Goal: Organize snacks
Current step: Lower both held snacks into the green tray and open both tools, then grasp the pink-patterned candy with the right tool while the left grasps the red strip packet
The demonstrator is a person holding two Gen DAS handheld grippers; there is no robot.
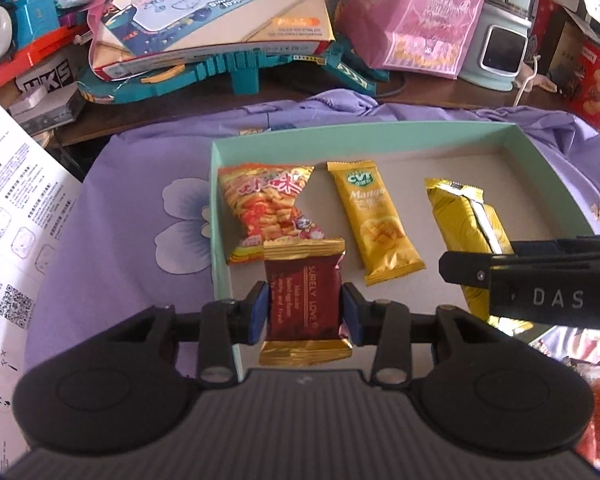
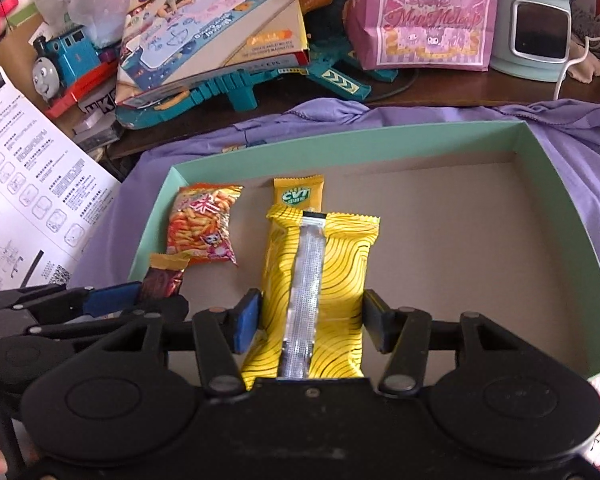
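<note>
The green box (image 2: 560, 184) lay on a purple cloth (image 1: 112, 208) over the worktop, and it already contained two snacks lying flat near its left wall: an orange snack bag (image 1: 266, 210) and a yellow mango bar (image 1: 374, 220). Two more snacks were over the box, so the task seemed about half done, with the right part of the box floor bare. The left gripper (image 1: 305, 316) had its jaws partly apart around a dark red packet (image 1: 304, 304); the pads seemed to touch its sides, perhaps only loosely. The right gripper (image 2: 311, 320) stood wider around a yellow striped packet (image 2: 320, 280), with a small gap visible at the right pad, so I judged it released or nearly released.
</note>
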